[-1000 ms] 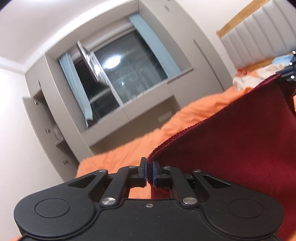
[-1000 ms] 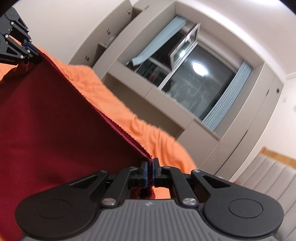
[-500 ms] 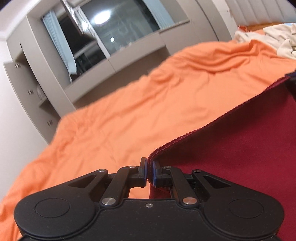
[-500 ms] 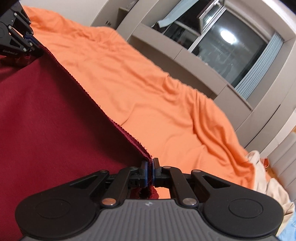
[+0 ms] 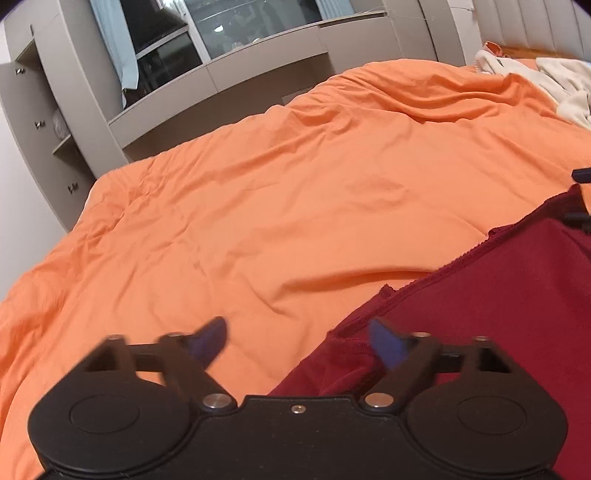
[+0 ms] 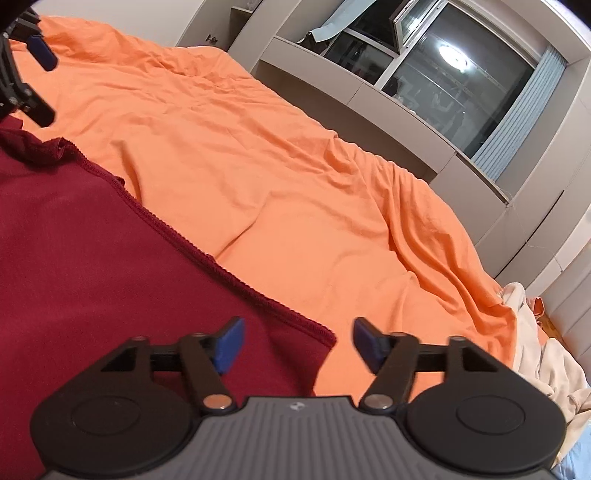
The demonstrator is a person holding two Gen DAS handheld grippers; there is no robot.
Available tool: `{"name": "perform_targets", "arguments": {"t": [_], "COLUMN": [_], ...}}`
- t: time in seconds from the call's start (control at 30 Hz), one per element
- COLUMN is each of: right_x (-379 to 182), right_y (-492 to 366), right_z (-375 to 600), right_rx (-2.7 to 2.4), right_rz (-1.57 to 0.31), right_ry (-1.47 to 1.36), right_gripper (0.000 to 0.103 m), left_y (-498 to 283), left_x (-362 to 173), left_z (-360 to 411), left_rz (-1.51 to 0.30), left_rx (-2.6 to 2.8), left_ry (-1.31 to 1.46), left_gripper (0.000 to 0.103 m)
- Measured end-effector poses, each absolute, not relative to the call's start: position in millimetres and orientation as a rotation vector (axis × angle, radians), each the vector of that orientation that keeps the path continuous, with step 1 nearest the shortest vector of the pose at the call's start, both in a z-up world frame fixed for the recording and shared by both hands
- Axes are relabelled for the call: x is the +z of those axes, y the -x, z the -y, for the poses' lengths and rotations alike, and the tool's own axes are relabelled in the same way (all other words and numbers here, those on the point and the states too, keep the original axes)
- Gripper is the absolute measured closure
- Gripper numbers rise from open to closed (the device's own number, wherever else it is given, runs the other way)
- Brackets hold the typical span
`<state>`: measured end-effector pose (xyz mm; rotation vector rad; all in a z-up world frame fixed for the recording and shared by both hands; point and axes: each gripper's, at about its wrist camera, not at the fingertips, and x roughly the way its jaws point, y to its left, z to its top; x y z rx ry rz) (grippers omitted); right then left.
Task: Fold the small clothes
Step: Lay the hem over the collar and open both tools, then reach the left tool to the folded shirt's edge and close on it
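A dark red garment lies spread on the orange bed cover, its hemmed edge running between the two grippers. My left gripper is opening; the garment's corner sags loose under its right finger, no pad pressing it. My right gripper is opening too, with the other corner lying free between its blue pads. Each gripper shows at the edge of the other's view, the left gripper and the right gripper, both with fingers spread.
A heap of cream clothes lies on the bed near the padded headboard. Grey cabinets and a window seat run along the far side of the bed. Crumpled orange cover stretches ahead of both grippers.
Both grippers came down toward the bed with the garment stretched between them, then let its corners go. The cloth now rests slack on the cover.
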<state>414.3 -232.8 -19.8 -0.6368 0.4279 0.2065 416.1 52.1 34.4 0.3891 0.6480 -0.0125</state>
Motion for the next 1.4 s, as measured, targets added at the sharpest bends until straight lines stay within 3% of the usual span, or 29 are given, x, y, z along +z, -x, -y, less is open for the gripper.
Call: {"name": "perform_targets", "arguments": {"t": [0.03, 0.13, 0.43, 0.67, 0.87, 1.23, 1.4], "right_x": [-18, -15, 3, 14, 8, 11, 11], "right_y": [-412, -409, -381, -335, -317, -301, -290], "right_z": [235, 246, 280, 290, 305, 299, 284], "right_rx": [0.203, 0.176, 0.151, 0.129, 0.111, 0.180, 0.224], "right_rz": [-0.425, -0.419, -0.450, -0.407, -0.462, -0.459, -0.446], "right_ry": [0.633, 0.614, 0.469, 0.471, 0.391, 0.321, 0.348], "right_gripper": [0.011, 0.001, 0.000, 0.000, 0.000, 0.000, 0.000], "left_y": [-414, -408, -379, -392, -409, -377, -359], "left_x": [37, 45, 41, 9, 13, 33, 18], "left_z": [-54, -62, -118, -109, -121, -198, -222], "left_rz": [-0.653, -0.672, -0.767, -0.846, -0.824, -0.753, -0.760], "left_rx": [-0.016, -0.024, -0.089, -0.050, 0.132, 0.148, 0.047], "left_ry": [-0.386, -0.364, -0.180, -0.269, -0.224, 0.214, 0.347], "left_gripper": [0.013, 0.005, 0.001, 0.001, 0.001, 0.001, 0.001]}}
